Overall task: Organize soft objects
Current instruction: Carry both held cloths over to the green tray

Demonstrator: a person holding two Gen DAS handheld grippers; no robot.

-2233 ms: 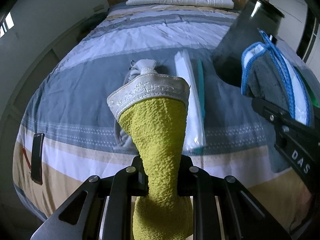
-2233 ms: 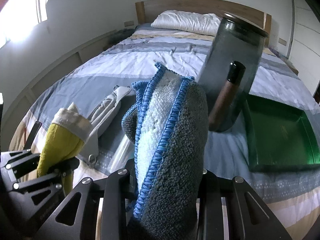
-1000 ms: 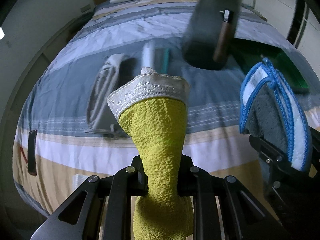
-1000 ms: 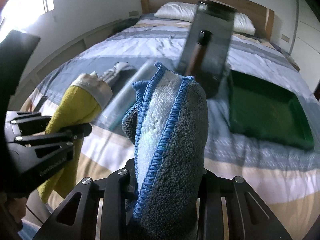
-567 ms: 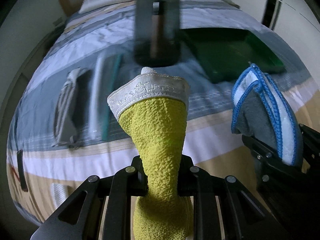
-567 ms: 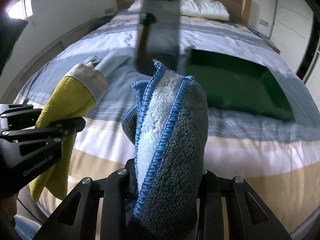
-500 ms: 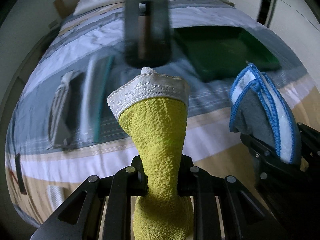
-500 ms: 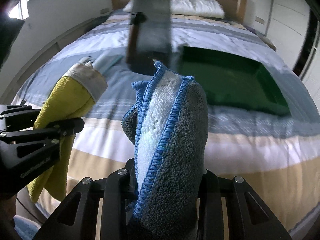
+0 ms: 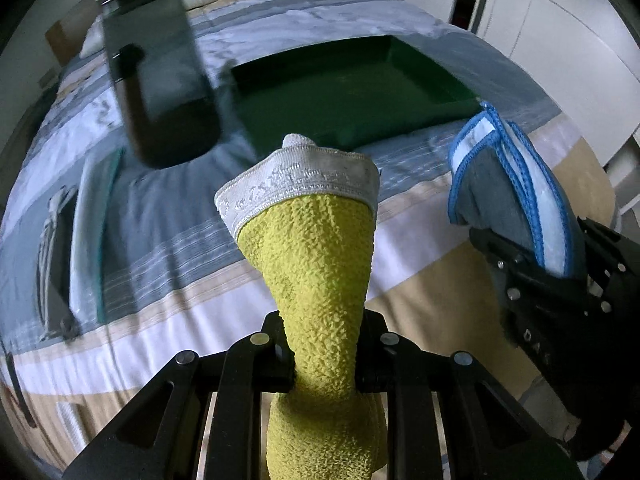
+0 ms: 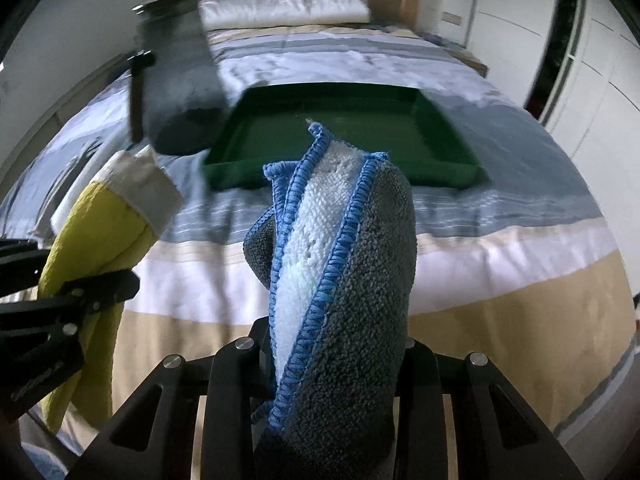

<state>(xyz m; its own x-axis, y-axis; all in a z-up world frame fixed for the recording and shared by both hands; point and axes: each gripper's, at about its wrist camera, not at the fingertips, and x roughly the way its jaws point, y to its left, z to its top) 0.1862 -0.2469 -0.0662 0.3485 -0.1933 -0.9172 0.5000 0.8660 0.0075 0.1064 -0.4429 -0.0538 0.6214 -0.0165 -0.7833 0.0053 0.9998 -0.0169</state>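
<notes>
Here the left hand-held gripper (image 9: 324, 364) pinches a yellow cloth (image 9: 320, 280) with a white woven band at its top, the cloth standing up from between the pressed jaws. The right hand-held gripper (image 10: 336, 364) is clamped on a folded grey towel (image 10: 352, 280) edged in blue, white on its inner face. Both are held above the near edge of the bed (image 10: 500, 240), side by side and apart. On the striped cover lies a green tray (image 10: 344, 168), and just beside its left rim stands a dark translucent jar (image 9: 160, 92). Near the bed's left edge lie a pale flat packet (image 9: 86, 220) and a grey pouch (image 9: 54, 248).
</notes>
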